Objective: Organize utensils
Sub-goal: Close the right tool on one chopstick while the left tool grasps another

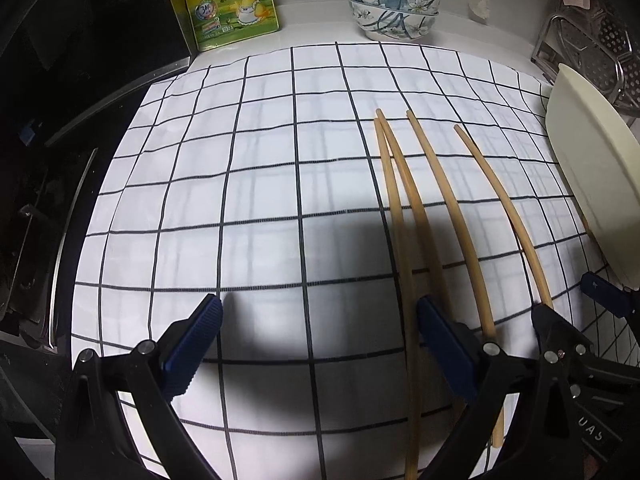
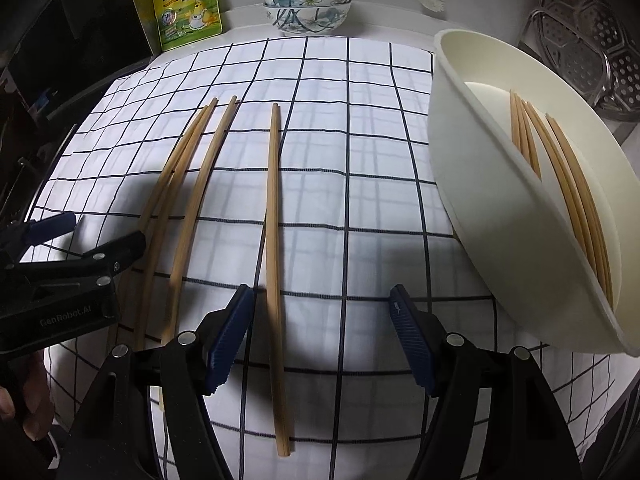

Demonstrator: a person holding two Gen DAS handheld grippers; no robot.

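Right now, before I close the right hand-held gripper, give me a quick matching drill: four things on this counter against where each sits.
Things:
1. lone chopstick
2. cream tray
3. stacked floral bowls
4. yellow seasoning pouch

Places:
A. back left, against the dark wall
B. flat on the checked cloth, near the right hand-held gripper
C. right of the cloth, chopsticks inside
D. back centre, beyond the cloth

Pairs: 1-B, 2-C, 3-D, 4-A
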